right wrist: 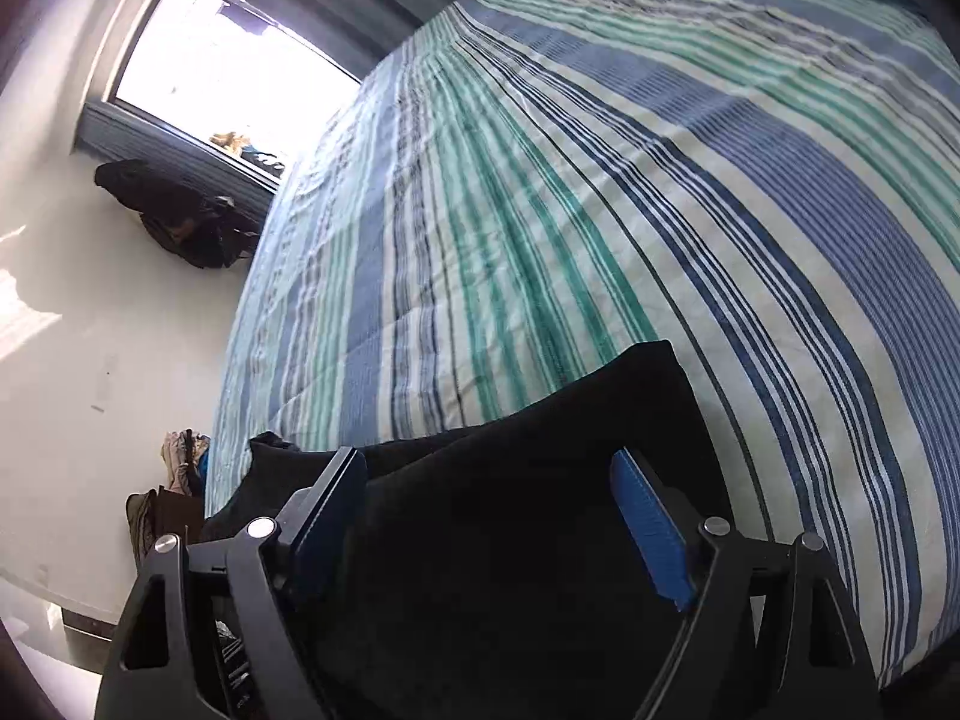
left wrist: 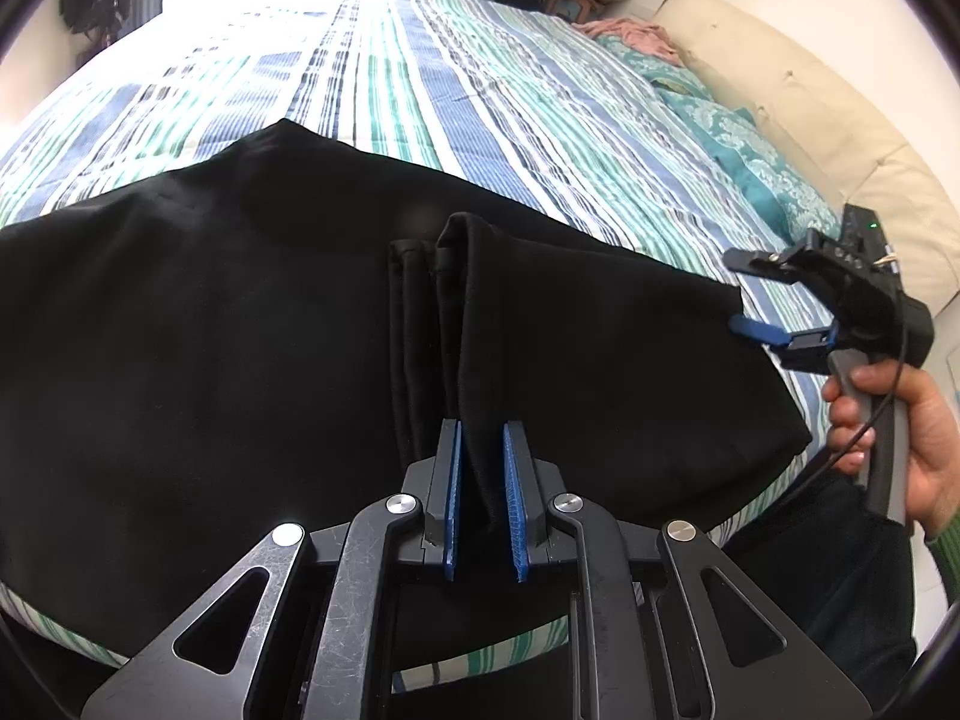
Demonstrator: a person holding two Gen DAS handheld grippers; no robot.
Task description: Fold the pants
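Where the left hand-held gripper [left wrist: 483, 450] sits nearest its camera, its blue pads stand only slightly apart with a raised fold of the black pants [left wrist: 240, 330] running between them, though whether they truly pinch the cloth cannot be told. The pants lie spread across the near part of the bed [left wrist: 420, 78], on its striped blue, green and white cover. At their right corner the right hand-held gripper [left wrist: 741, 294] has its fingers wide apart, the cloth lying between them in its own view, and teal pillows [left wrist: 738, 138] lie beyond.
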